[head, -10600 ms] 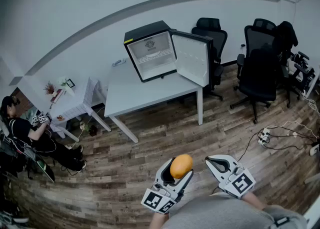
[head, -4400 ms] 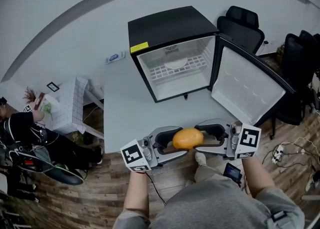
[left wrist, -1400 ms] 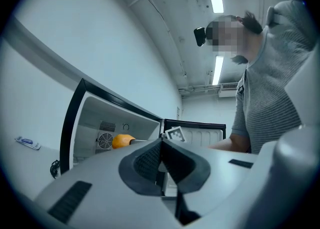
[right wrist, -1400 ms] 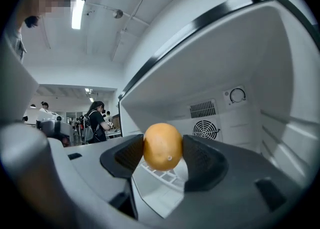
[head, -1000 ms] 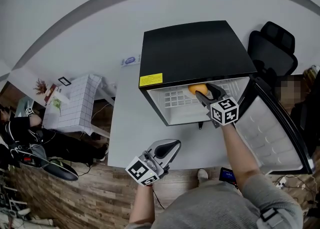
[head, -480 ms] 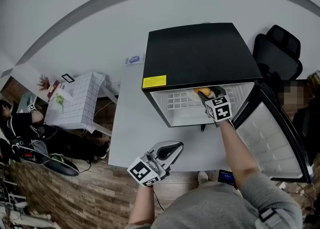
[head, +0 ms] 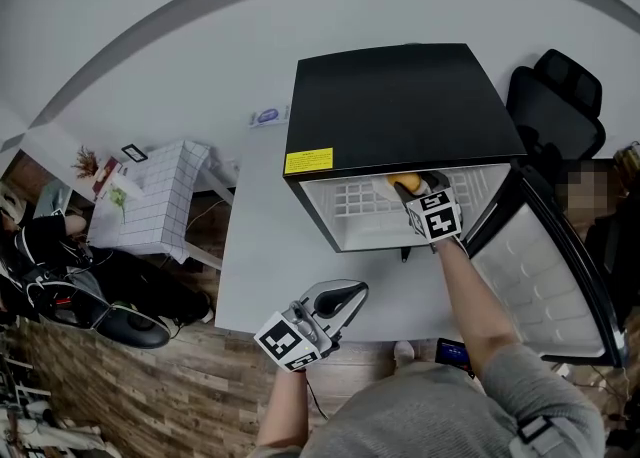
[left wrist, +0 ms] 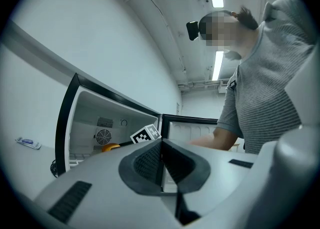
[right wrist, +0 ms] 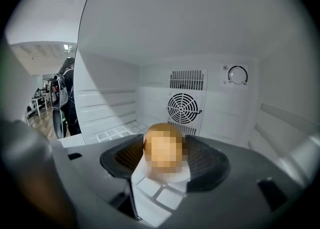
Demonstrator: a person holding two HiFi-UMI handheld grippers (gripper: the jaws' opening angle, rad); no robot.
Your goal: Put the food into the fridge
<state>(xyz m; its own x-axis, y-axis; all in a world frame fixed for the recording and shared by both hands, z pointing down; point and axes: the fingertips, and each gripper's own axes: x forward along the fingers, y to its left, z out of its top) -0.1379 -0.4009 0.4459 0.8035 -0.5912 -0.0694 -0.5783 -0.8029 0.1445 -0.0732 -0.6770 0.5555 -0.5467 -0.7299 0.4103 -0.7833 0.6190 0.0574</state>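
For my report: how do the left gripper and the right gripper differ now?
The left gripper is shut and empty; the right gripper is shut on the orange fruit. The left gripper hovers outside, above the table; the right gripper reaches inside the fridge. Both carry a marker cube.

a white table [head: 255, 246] is set against a pale wall [head: 150, 26]. a small blue-and-white item [head: 265, 117] is laid on it near the wall. a white gridded side table [head: 150, 211] is placed to its left, with a small plant [head: 84, 161] and a picture frame [head: 132, 153] on it. a black office chair [head: 555, 106] is positioned at the right. wood-plank flooring [head: 160, 386] is laid below.
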